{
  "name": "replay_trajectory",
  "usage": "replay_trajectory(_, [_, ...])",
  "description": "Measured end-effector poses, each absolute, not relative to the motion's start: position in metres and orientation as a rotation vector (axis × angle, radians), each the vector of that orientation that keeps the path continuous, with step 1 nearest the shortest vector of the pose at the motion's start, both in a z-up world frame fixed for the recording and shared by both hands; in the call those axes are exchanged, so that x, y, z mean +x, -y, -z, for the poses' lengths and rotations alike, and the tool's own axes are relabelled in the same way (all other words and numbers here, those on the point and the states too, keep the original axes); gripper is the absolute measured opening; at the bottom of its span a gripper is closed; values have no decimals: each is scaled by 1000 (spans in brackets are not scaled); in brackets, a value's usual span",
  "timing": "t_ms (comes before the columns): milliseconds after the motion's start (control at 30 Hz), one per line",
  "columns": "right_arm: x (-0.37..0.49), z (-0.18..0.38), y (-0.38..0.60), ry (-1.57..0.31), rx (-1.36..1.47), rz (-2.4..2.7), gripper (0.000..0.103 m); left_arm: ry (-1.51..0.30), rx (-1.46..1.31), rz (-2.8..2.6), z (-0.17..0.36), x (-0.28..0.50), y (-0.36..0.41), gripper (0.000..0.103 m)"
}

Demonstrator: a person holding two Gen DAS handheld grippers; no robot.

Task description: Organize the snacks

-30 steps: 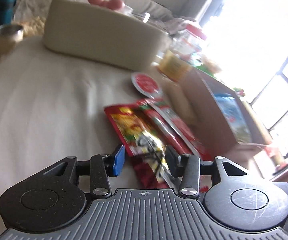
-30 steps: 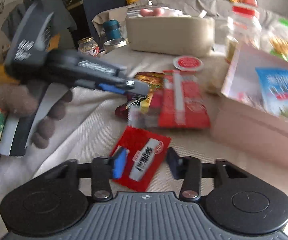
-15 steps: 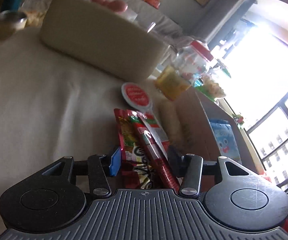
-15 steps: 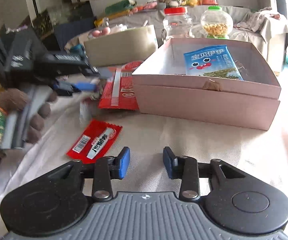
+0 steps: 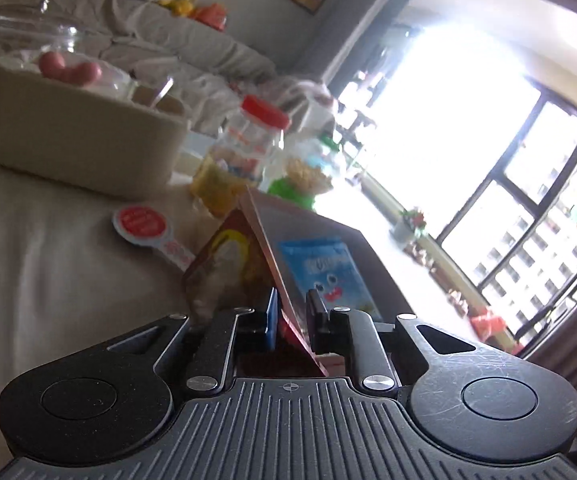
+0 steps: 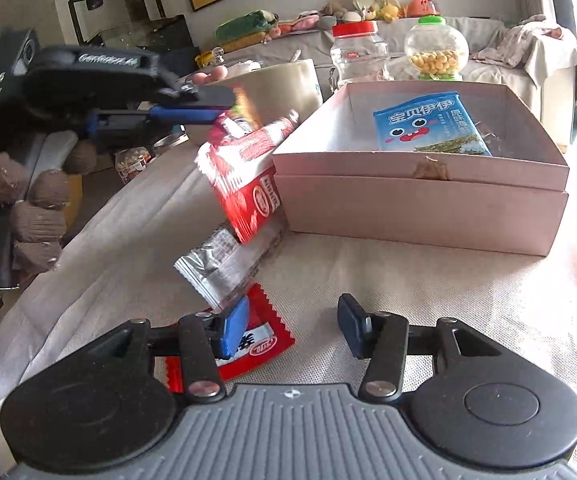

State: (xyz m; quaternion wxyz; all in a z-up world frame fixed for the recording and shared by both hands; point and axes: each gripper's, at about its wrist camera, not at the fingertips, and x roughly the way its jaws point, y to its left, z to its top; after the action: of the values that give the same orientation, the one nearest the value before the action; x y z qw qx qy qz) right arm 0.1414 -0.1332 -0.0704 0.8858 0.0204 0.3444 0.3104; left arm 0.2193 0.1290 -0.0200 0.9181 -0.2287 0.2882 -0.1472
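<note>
The left gripper, jaws clamped on dangling red snack packets at the pink box's nine-o'clock wall, may snag them there; right gripper gapes empty.

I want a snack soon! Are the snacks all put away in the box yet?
Not yet. One blue packet already lies in the pink box. The left tool is holding a bunch of red packets up beside the box. A silver packet and a small red packet still lie on the cloth. The right tool is open and holds nothing.
</note>
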Motion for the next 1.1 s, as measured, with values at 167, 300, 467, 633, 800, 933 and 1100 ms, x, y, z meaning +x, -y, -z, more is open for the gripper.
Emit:
replay_trajectory(167, [141, 72, 137, -719, 71, -655, 54, -580, -384, 245, 27, 209, -113, 27])
replay_trajectory(300, [141, 72, 136, -721, 77, -664, 57, -569, -257, 138, 19, 189, -114, 38])
replay_trajectory(467, [141, 72, 136, -722, 84, -664, 58, -599, -259, 27, 19, 161, -140, 33])
replay_trajectory(633, [141, 72, 135, -723, 83, -669, 60, -708, -353, 224, 32, 139, -134, 33])
replay_trajectory(800, [141, 72, 135, -724, 84, -669, 61, -770, -175, 194, 50, 149, -99, 33])
replay_trajectory(933, [141, 72, 135, -724, 83, -670, 62, -744, -139, 171, 50, 159, -90, 34])
replay_trajectory(1100, [141, 73, 134, -725, 83, -675, 63, -641, -257, 83, 38, 190, -105, 34])
